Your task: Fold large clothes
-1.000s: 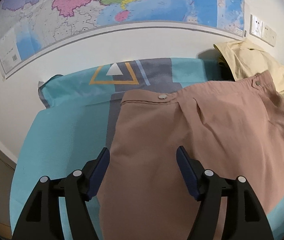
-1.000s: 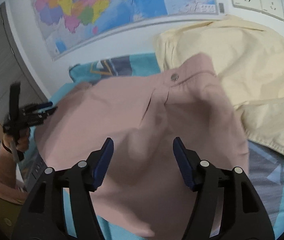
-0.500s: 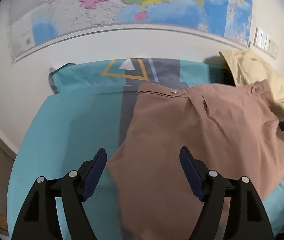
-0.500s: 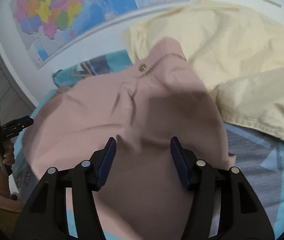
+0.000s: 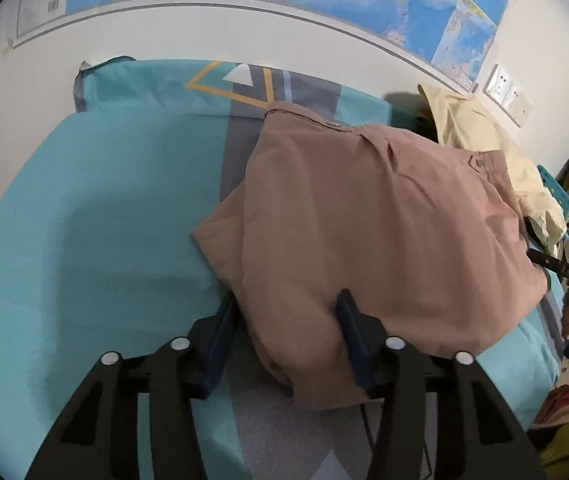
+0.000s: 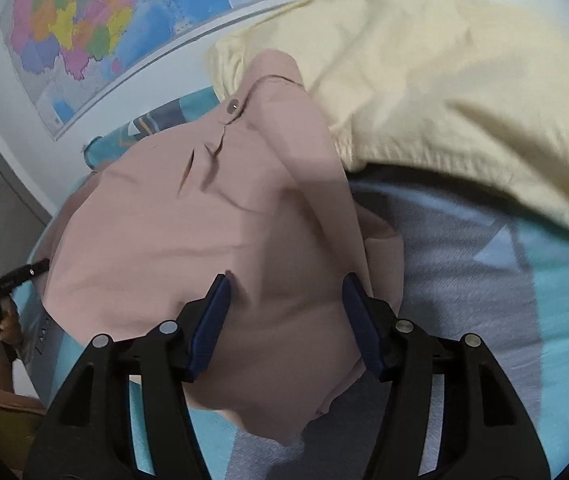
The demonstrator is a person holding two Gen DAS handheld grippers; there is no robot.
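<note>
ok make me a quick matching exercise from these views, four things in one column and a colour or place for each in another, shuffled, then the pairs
Things:
1. folded garment
2. loose garment
3. bed cover
4. map

Descriptions:
A. hangs on the wall
B. pale yellow, heaped behind the folded one
C. dusty pink, with metal snaps along its waistband
D. turquoise with a grey stripe

Pairs: 1-C, 2-B, 3-D, 4-A
</note>
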